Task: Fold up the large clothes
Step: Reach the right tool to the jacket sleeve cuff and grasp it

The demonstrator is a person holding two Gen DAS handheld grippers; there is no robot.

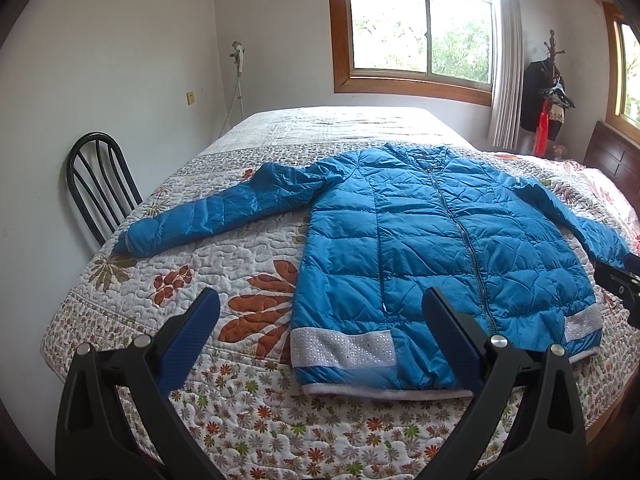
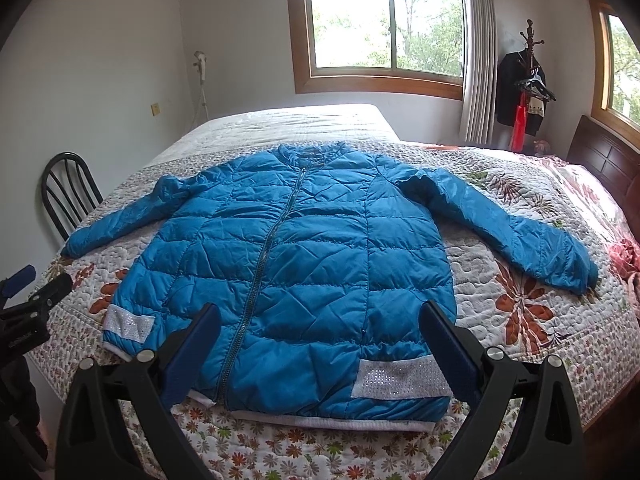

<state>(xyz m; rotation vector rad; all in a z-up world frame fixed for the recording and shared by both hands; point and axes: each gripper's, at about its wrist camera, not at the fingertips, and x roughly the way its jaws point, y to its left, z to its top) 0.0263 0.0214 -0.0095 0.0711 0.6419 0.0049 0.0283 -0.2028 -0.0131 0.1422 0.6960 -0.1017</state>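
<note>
bedroom with white walls and a wood-framed window point(image 2: 384, 24) far ahead of both claws, pale curtain point(image 2: 478, 60) at its right. a wide bed point(image 1: 160, 280) under a floral quilted cover fills the lower half of both views; its far end is washed out by window light, and its near edge runs out of sight under the claws.

a blue puffer jacket point(image 2: 304, 264) lies flat on the quilt, front up, zipper closed, both sleeves spread outward. it sits straight ahead of the right claw and ahead and to the right of the left claw. in the left view the right-hand sleeve is cut off at the picture's edge, partly behind the other claw. the silver band at the hem is partly covered by the fingers in both views.

a dark wooden headboard point(image 2: 604, 160) is cropped at the far right. a coat stand point(image 2: 530, 80) with dark clothes is in the corner; its items are too small to make out. a black chair point(image 1: 100, 184) stands left of the bed, seat hidden.

the left gripper point(image 1: 320, 320) hovers over the bed's near edge, fingers spread wide, holding nothing. the right gripper point(image 2: 320, 324) hovers above the jacket's hem, also spread wide and empty. the hands holding them are out of view.
</note>
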